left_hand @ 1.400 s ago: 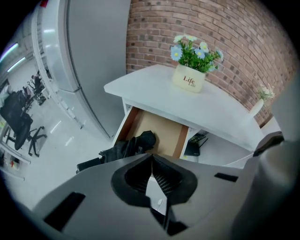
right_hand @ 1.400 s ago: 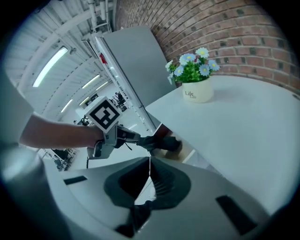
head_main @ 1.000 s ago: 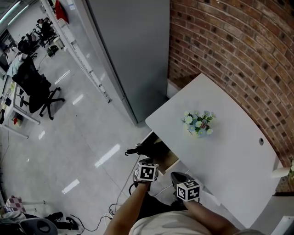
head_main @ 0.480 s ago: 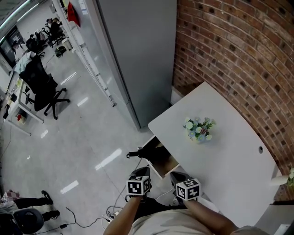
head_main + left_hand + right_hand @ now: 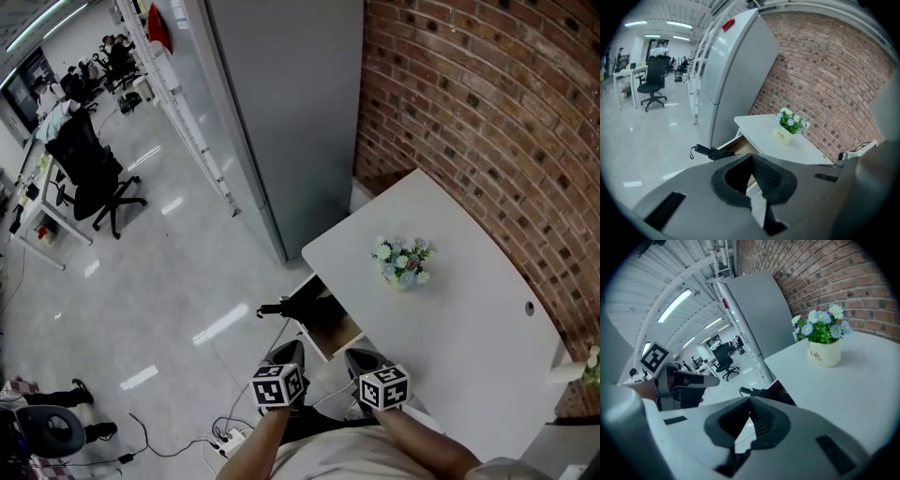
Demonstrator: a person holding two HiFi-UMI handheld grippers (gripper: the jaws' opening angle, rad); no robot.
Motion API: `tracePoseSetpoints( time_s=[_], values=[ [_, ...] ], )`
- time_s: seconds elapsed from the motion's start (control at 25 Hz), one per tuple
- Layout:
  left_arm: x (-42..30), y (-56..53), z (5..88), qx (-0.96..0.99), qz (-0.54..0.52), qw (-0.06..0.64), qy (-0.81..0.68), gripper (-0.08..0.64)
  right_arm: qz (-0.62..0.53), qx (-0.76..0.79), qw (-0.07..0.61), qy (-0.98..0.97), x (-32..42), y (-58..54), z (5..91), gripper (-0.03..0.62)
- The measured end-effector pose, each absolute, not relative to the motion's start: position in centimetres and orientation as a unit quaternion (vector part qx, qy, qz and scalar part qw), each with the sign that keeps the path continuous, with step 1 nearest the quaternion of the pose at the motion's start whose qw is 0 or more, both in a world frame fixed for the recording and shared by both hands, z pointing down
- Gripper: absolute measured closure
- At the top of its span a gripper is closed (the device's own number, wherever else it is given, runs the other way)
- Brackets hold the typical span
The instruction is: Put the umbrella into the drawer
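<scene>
The black folded umbrella (image 5: 298,306) lies across the open wooden drawer (image 5: 334,336) under the white table's left end, its handle (image 5: 704,151) sticking out past the drawer's side. Both grippers hover near the person's body, short of the drawer and apart from the umbrella. My left gripper (image 5: 287,352) is shut with nothing in it, its pads meeting in the left gripper view (image 5: 751,159). My right gripper (image 5: 360,360) sits beside it, also shut and holding nothing (image 5: 749,402). The right gripper view shows the umbrella (image 5: 761,393) just beyond its jaws and the left gripper (image 5: 686,380) at the left.
A small pot of flowers (image 5: 402,263) stands on the white table (image 5: 473,319). A tall grey cabinet (image 5: 281,112) and a brick wall (image 5: 487,112) stand behind. Cables and a power strip (image 5: 230,433) lie on the floor; office chairs (image 5: 89,173) are far left.
My left gripper has drawn back from the drawer toward the person and risen. The right gripper has lifted slightly. The umbrella stays in the drawer.
</scene>
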State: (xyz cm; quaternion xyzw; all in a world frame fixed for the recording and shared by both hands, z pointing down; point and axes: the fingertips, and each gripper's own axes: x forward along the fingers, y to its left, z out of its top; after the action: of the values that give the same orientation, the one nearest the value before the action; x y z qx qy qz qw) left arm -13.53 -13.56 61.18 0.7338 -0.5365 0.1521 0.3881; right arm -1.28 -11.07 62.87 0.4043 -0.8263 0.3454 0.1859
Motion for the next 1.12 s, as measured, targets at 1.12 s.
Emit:
tracePoseSetpoints(
  time_s=[1.12],
  values=[
    [-12.6, -12.0, 60.7, 0.745, 0.149, 0.394, -0.517, 0.552, 0.33, 0.377, 0.183, -0.846, -4.0, -11.3, 61.9, 0.577]
  ],
)
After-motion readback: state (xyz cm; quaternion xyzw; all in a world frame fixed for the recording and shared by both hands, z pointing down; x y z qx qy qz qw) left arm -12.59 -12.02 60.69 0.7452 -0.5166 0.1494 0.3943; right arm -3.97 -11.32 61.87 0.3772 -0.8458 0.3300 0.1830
